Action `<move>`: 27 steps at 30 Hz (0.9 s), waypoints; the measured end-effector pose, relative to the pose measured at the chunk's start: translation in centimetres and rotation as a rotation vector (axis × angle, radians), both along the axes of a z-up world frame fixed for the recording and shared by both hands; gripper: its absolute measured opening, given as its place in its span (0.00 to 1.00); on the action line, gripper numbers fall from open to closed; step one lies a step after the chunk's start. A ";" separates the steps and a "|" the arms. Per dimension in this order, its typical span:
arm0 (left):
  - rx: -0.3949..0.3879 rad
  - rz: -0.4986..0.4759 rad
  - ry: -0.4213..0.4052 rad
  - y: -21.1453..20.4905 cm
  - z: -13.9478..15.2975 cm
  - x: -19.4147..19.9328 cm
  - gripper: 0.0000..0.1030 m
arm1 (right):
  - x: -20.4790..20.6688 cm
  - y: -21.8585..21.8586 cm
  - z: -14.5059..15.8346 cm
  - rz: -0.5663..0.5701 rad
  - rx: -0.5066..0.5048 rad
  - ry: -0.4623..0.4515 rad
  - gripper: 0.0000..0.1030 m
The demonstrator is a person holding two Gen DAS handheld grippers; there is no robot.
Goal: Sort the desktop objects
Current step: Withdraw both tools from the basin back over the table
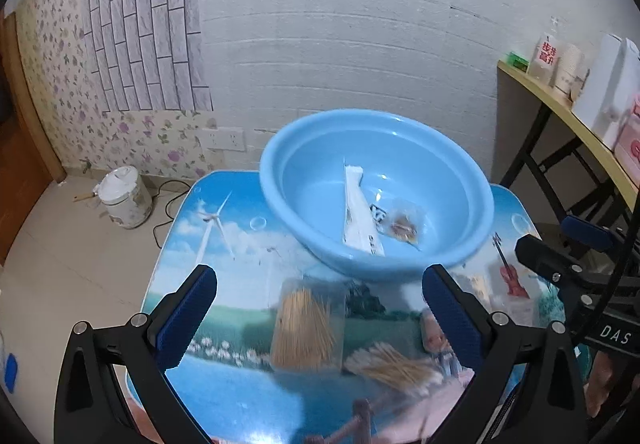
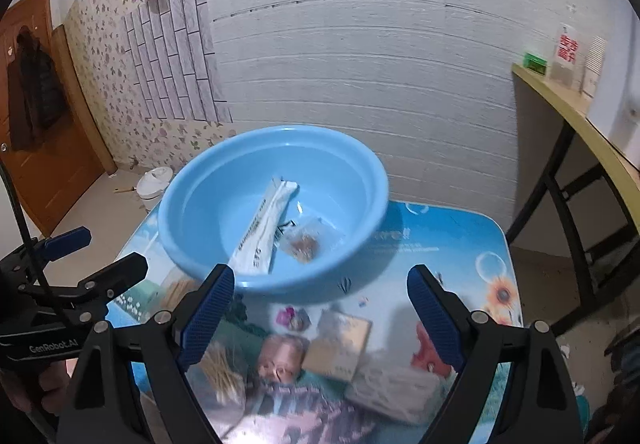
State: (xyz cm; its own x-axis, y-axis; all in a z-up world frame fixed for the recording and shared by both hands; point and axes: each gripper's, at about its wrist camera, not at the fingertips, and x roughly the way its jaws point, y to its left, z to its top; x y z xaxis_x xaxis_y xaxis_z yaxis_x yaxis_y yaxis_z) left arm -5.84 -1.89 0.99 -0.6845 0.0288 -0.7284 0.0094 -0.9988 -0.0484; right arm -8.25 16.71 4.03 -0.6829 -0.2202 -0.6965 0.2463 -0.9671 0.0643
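- Pale wooden toothpicks in a clear box [image 1: 307,328] are seen lying flat on the desk [image 1: 224,404], just short of the blue basin [image 1: 376,192]; the box's long axis runs away from the camera, roughly along the line in which the left claw [image 1: 320,320] points.
- The box is framed between the left claw's two fingers, which stand wide apart with nothing pressed; no pad is seen touching it.
- A bundle of cotton swabs [image 1: 394,364] lies just beside the box, angled across, nearer the left claw's right finger.
- The right claw [image 2: 320,318] is also spread wide and empty; beneath it a tan packet [image 2: 340,344] and a white pack [image 2: 396,390] are seen.
- The toothpick box is judged nearer the left claw.
- A white sachet [image 1: 360,212] and a small clear bag [image 1: 400,224] already lie in the basin.
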 end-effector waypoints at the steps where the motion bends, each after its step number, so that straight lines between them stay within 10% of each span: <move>1: -0.007 0.000 -0.005 0.2 0.0 0.4 1.00 | 0.4 0.4 0.1 -0.008 0.001 -0.002 0.87; 27: -0.006 -0.024 -0.044 1.4 -1.7 5.6 1.00 | 5.9 4.4 -4.2 -0.130 0.053 -0.064 0.87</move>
